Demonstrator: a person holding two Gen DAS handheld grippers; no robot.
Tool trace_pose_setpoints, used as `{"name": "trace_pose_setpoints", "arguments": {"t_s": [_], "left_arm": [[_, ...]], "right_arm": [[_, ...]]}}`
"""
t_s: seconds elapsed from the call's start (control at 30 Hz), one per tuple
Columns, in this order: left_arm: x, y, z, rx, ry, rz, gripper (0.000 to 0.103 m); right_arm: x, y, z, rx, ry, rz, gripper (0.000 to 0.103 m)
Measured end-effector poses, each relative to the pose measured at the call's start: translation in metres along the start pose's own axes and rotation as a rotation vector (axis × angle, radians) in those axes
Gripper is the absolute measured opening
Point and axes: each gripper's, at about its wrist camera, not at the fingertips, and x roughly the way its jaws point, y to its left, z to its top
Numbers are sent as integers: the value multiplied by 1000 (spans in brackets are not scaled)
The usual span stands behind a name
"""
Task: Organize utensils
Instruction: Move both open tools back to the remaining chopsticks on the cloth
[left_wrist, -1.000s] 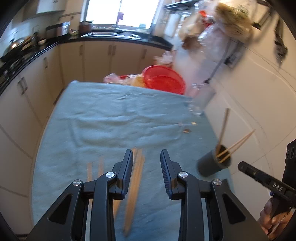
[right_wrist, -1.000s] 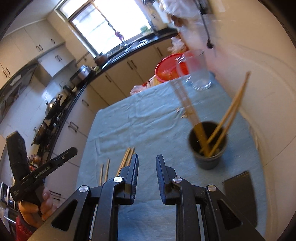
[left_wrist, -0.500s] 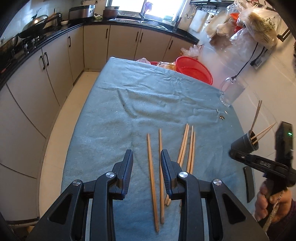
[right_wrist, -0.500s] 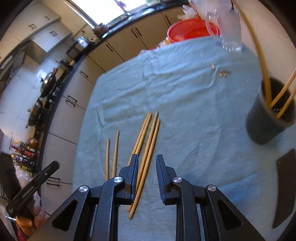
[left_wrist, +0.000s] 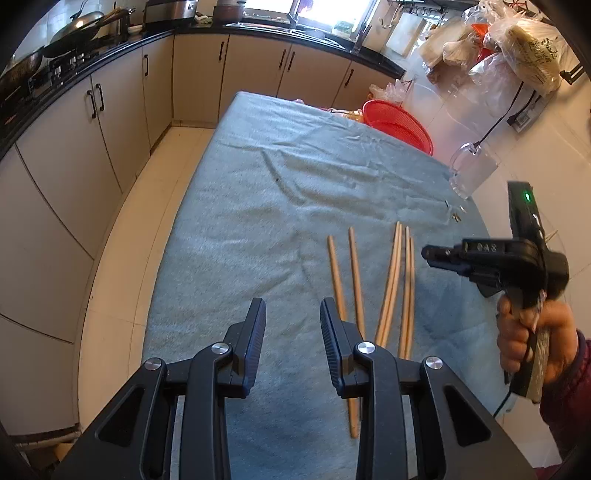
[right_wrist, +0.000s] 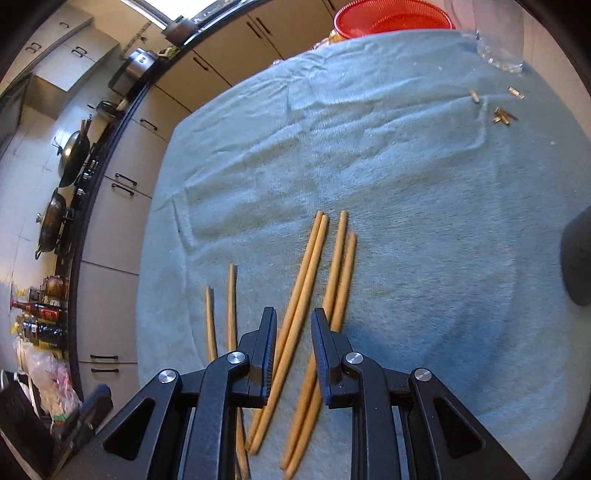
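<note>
Reaching down toward the six wooden chopsticks (right_wrist: 306, 288) on the blue cloth (right_wrist: 406, 184), the right gripper (right_wrist: 293, 332) is narrowly open and empty, one pair seen between its jaws, so next it should lower and close, while the left gripper (left_wrist: 293, 332), also empty and slightly open, hangs to their left.

Daylight fills a kitchen of cream cabinets and black worktops.
A bright window (left_wrist: 314, 7) stands above the sink at the far counter (left_wrist: 295, 31), while woks (left_wrist: 74, 31) sit on the hob along the left-hand run of cabinets (left_wrist: 110, 118). A table under a blue-grey cloth (left_wrist: 277, 192) stands on pale floor tiles (left_wrist: 122, 258); filled plastic bags (left_wrist: 517, 33) hang against the white wall.
</note>
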Motion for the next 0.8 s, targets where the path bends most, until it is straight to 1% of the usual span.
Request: {"name": "trace_pose_setpoints", "arguments": {"t_s": [0.33, 0.4, 0.47, 0.53, 0.6, 0.67, 0.73, 0.8], "left_arm": [[0, 20, -4, -9, 14, -4, 29], [0, 21, -4, -5, 15, -2, 29], [0, 22, -4, -4, 16, -2, 29], [0, 23, -4, -4, 20, -2, 29], [2, 23, -3, -3, 23, -3, 29], [5, 21, -1, -1, 32, -7, 29], [10, 18, 2, 2, 39, -12, 29], [16, 12, 5, 9, 52, -24, 29]], "right_arm": [[29, 1, 9, 17, 35, -74, 20], [33, 2, 11, 9, 39, -115, 20], [37, 3, 11, 6, 49, -130, 20], [41, 2, 13, 5, 60, -189, 19], [43, 2, 15, 5, 57, -188, 19], [44, 5, 17, -22, 62, -207, 19], [46, 9, 18, -61, 68, -231, 9], [47, 9, 19, -88, 72, -230, 8]]}}
